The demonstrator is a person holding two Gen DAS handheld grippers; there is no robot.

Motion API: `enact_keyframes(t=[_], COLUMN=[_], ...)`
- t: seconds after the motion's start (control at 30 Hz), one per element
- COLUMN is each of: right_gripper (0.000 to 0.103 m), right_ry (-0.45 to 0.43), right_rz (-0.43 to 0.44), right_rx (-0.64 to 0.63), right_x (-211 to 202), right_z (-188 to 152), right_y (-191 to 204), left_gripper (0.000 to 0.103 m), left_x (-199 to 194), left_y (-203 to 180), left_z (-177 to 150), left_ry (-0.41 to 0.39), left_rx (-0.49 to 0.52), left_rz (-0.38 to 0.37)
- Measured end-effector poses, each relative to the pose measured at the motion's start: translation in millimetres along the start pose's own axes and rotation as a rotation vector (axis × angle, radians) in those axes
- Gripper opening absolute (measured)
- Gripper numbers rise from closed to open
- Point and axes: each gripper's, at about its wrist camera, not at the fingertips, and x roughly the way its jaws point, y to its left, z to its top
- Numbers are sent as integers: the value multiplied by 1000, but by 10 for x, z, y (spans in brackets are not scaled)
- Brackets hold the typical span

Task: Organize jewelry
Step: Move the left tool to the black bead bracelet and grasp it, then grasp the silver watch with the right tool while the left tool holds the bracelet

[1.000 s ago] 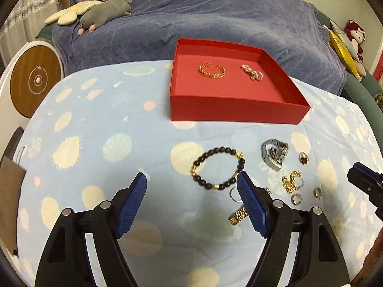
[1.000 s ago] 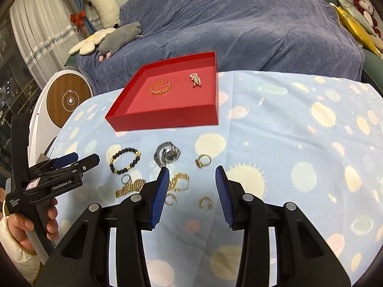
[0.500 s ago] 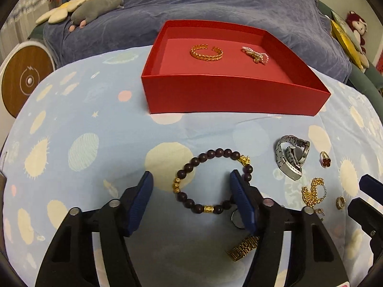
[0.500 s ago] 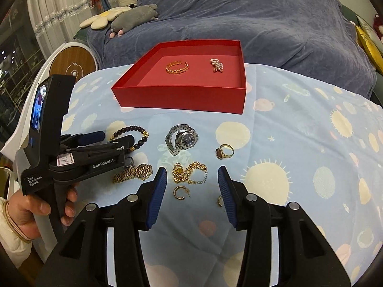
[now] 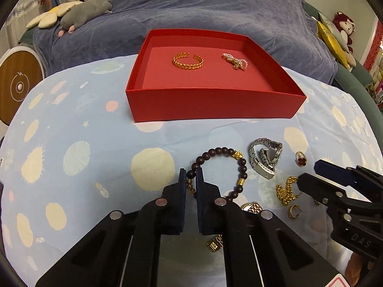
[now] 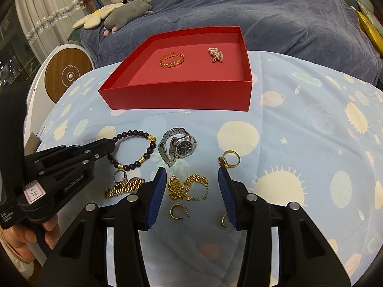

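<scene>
My left gripper (image 5: 191,176) is pinched on the bead bracelet (image 5: 223,172) at its left arc, on the counter in front of the red box (image 5: 213,106). The grip catches only a bead or two; lifted fast, the loop may swing, slip out, or snag the watch (image 5: 264,156) just beside it. My right gripper (image 6: 192,189) is spread over the gold chain (image 6: 185,186), not touching. It could drag the hoop earring (image 6: 178,211) near it.
</scene>
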Motion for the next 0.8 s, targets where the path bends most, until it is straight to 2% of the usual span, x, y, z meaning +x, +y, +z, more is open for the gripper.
enact_keyframes(t=[0.3,0.43,0.8], right_gripper=[43,43,41], right_ry=[-17,-16,2], right_rz=[17,4,-23], right_rx=[-15,-28,-67], right_x=[124,210,390], right_z=[151,180,180], right_y=[53,70,144], left_gripper=[5,5,5], left_x=[-400,-501,-410], left_y=[198,258,217], left_z=[101,126,93], left_ry=[-75,-97,-74], left_rx=[-56,-68,-51], left_rz=[-43,-35,-8])
